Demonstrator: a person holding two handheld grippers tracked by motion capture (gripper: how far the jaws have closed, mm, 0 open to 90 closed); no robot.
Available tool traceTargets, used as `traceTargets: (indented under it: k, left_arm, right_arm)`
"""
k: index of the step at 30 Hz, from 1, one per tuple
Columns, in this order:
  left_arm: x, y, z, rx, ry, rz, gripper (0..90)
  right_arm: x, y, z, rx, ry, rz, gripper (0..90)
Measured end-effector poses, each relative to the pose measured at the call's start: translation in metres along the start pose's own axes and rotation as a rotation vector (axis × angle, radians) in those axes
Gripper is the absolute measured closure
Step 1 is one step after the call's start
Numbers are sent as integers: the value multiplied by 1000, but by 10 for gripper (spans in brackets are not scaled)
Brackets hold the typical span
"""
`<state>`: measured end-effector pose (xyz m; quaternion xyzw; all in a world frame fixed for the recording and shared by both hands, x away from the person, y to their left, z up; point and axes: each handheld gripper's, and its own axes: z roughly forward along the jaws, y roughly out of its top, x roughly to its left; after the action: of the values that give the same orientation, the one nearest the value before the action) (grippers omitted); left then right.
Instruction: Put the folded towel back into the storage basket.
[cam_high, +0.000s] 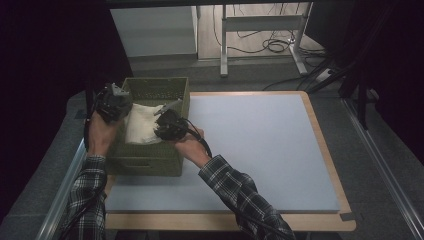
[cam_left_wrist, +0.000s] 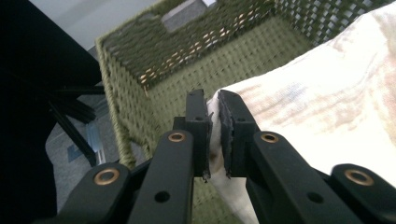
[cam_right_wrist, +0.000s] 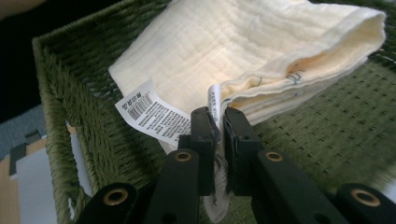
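Already both pinch the folded cream cloth (cam_high: 141, 124), which hangs low inside the green woven basket (cam_high: 150, 159): the left hand-held gripper (cam_left_wrist: 213, 135) is clamped on one corner, the right hand-held gripper (cam_right_wrist: 218, 144) on the edge by the care label (cam_right_wrist: 148, 112). Between the two, the cloth's long side spans; beneath them lies the basket floor, so it seems about to be laid down.

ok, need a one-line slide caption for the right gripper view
Right gripper shut on a corner of the folded cream cloth, its care label hanging out, inside the green woven basket.
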<state>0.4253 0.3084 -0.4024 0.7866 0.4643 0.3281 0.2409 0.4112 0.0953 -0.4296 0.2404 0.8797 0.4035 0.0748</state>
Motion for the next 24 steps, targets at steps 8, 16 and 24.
traceTargets:
  k: [8,16,24]
  left_arm:
    - [0,-7,18,30,-21,6,825]
    - [-7,-9,36,66,-32,32,823]
    - [-5,-15,47,114,-38,11,754]
  right_arm:
    - [9,7,21,83,-20,-41,833]
    - [5,7,31,128,-44,-38,830]
    - [4,11,36,171,-40,-37,739]
